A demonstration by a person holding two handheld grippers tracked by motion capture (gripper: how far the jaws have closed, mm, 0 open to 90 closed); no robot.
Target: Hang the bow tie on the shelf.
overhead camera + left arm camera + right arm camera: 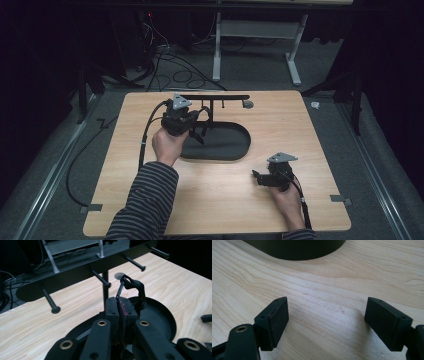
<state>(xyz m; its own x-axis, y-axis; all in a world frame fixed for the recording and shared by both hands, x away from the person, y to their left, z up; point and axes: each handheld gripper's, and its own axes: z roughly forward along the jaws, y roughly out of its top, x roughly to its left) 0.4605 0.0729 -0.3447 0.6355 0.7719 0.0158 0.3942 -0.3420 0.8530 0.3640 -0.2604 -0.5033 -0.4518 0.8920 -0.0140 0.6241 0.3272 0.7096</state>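
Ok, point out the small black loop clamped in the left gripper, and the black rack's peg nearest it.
small black loop [135, 285], left gripper view, curved top.
black rack's peg [101, 278], left gripper view, shaft.

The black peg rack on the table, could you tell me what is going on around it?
A person's left gripper is shut on a small black looped strap with a metal clip, holding it just in front of the rack and its pegs, above the oval base tray. The right gripper rests open over the bare wooden table.

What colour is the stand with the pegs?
Black. The stand and its pegs show best in the left gripper view.
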